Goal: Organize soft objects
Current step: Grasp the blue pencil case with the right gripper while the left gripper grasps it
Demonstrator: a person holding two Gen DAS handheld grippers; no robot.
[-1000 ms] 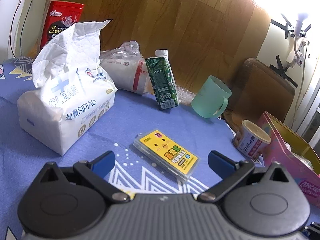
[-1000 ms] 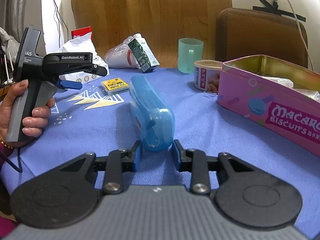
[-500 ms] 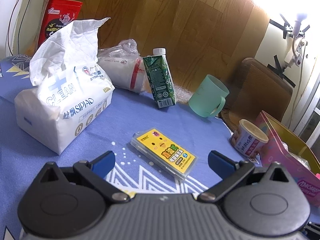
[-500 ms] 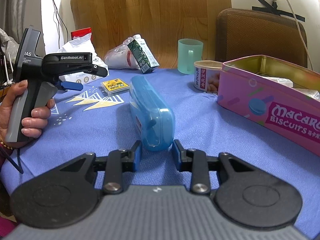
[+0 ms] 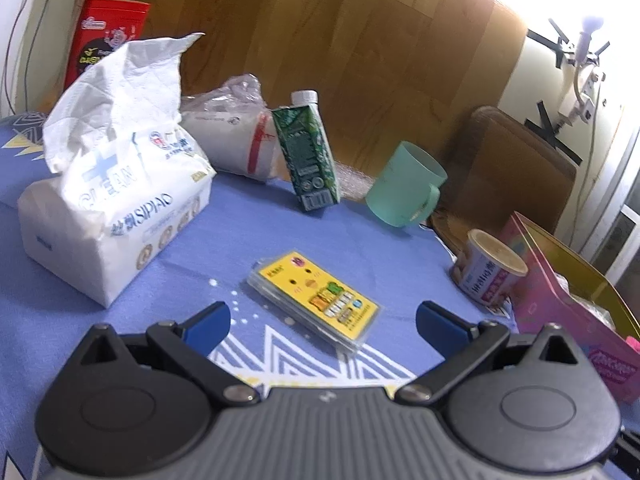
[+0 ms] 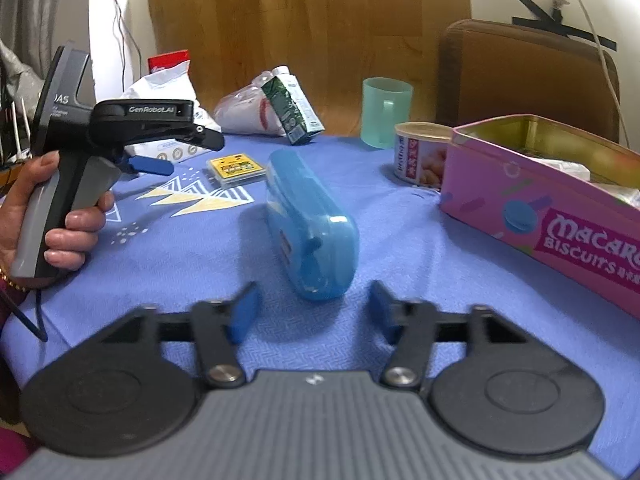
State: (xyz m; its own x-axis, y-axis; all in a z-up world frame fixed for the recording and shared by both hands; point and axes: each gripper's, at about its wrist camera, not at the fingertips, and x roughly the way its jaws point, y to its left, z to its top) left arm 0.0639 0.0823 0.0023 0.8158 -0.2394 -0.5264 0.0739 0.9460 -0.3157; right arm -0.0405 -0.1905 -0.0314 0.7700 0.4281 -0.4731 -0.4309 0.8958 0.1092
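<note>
My right gripper [image 6: 314, 312] is open, and the blue case [image 6: 310, 224] lies just ahead, not touching my fingers [image 6: 242, 312]. Far left, a hand [image 6: 48, 216] holds my left gripper [image 6: 150, 166]. The pink biscuit tin [image 6: 556, 216] sits to the right.

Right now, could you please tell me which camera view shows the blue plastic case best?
The right wrist view: the blue plastic case lies centred on the tablecloth, just ahead of the open right hand-held gripper, fully visible. The left wrist view does not show it at all.

Both tools [image 5: 323, 316] [image 6: 314, 306] spread wide
</note>
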